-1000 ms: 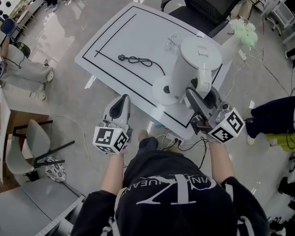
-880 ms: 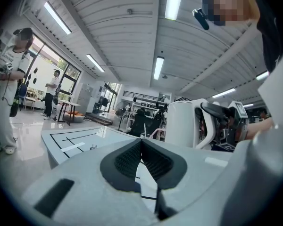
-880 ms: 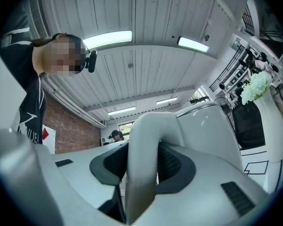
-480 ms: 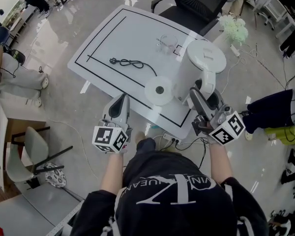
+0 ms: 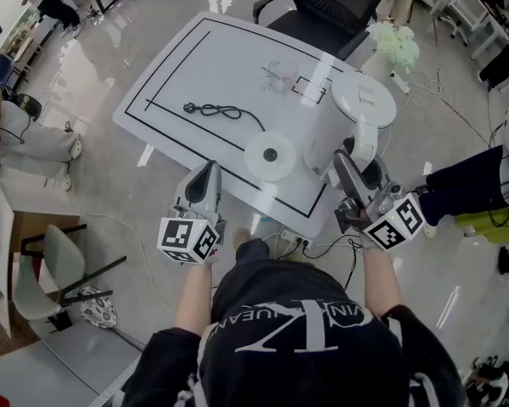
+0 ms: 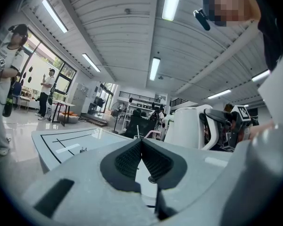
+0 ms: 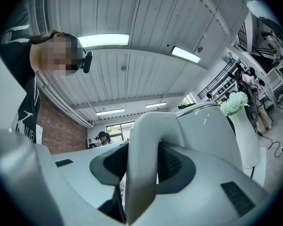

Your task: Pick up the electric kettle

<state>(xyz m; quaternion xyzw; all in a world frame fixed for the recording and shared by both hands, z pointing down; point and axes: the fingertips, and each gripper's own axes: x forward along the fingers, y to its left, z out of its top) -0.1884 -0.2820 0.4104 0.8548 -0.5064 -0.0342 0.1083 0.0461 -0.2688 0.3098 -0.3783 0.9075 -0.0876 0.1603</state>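
Kettle (image 5: 362,100) handle (image 7: 140,164) clamped in right gripper (image 5: 349,164); kettle right of base (image 5: 270,157), seemingly airborne; left gripper (image 5: 206,176) closed, empty.

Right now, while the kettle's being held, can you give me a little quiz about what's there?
1. True or false: the kettle is standing on its round base.
2. Which gripper is shut on the kettle's handle? A) left B) right C) both
3. Fill in: the power cord lying on the table is ____ in colour.

Key:
1. False. The base has nothing on it.
2. B. The right gripper is shut on the handle, and the left gripper holds nothing.
3. Black.
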